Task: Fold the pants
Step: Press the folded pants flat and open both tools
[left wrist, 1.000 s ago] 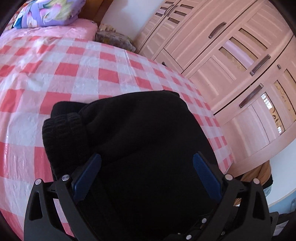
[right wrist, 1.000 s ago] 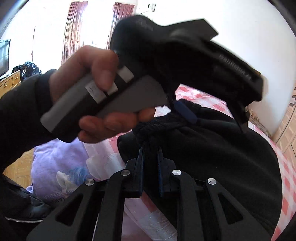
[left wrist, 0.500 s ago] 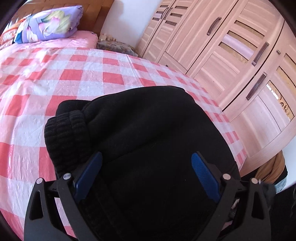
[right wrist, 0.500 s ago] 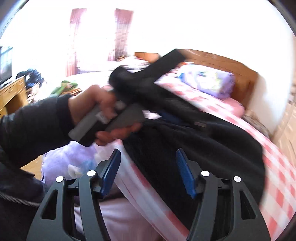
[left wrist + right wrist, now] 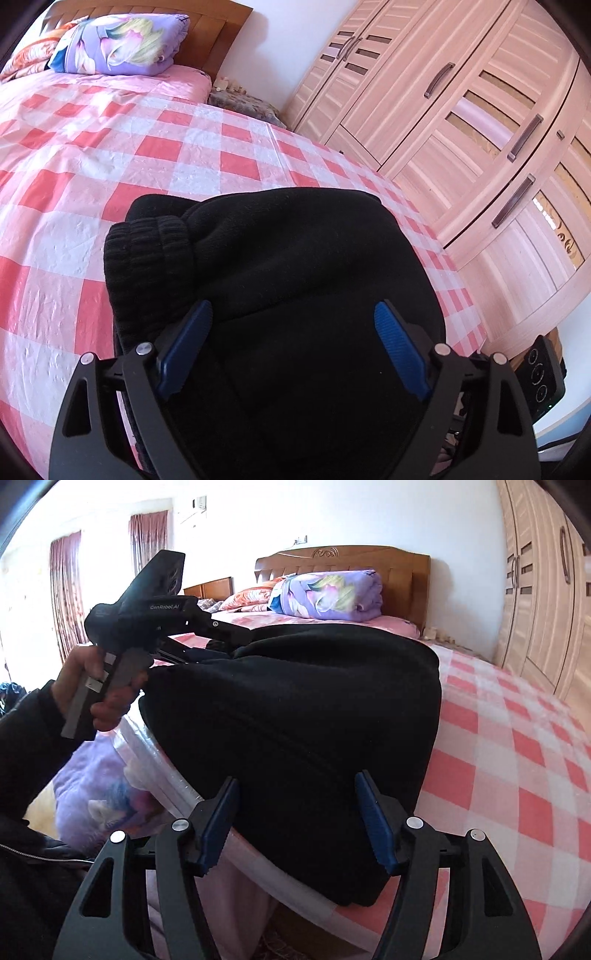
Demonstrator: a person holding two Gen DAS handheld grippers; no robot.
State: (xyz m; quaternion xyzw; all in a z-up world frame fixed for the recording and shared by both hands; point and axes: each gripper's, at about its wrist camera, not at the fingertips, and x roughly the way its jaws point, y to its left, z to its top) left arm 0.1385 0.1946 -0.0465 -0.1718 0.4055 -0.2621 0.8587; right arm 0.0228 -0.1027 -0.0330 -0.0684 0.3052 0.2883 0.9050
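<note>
a: where are the pants [image 5: 303, 266] now?

b: folded into a thick black bundle at the near corner of the bed [image 5: 110, 155], on the red and white checked sheet. one ribbed cuff [image 5: 147, 251] sticks out at the left side of the pile, seen from the left wrist view.

a: and the two grippers?

b: the left gripper [image 5: 291, 332] hangs over the bundle, jaws wide but closing a little, cloth beneath them and nothing pinched. the right gripper [image 5: 295, 819] sits low at the bundle's edge near the side of the bed, jaws opening, pads clear of the cloth as far as i can see. from that side you can also see a hand [image 5: 99, 686] around the left tool's handle.

a: so which step is this?

b: looks to me like the folding is nearly done and they're between grips, maybe tidying.

a: what next?

b: i'd guess tucking that loose cuff in or pressing the stack flat. it needs a light touch, since thick knit tends to spring open, and the pile sits close to the bed's edge.
</note>
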